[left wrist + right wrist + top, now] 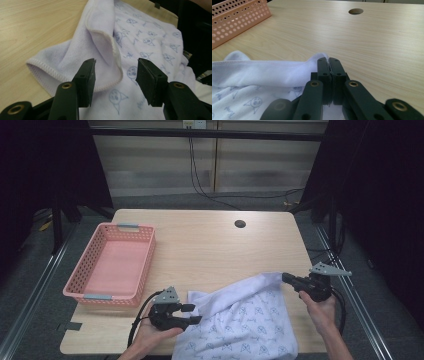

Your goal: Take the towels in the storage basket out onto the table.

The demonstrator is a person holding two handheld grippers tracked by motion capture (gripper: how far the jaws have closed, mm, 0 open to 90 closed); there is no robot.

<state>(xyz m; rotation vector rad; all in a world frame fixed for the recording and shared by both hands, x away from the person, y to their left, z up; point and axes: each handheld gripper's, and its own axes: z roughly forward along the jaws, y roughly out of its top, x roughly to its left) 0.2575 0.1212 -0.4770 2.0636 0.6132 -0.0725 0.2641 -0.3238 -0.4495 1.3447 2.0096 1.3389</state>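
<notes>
A white cloth [245,320] printed with small blue drawings lies spread at the table's front edge, partly hanging over it. My right gripper [286,278] is shut on the cloth's far right corner and holds it a little off the table; in the right gripper view the cloth [262,72] is pinched between the pressed jaws of the gripper [328,60]. My left gripper [192,314] sits at the cloth's left corner with its jaws apart. In the left gripper view a folded hem of the cloth [105,45] lies between the jaws of the gripper [116,66] without either pad pressing on it.
A pink perforated basket [80,292] stands at the table's left side, and its wall [234,17] appears in the right gripper view. A round cable hole [240,224] sits near the table's far edge. Bare wood lies between basket and cloth.
</notes>
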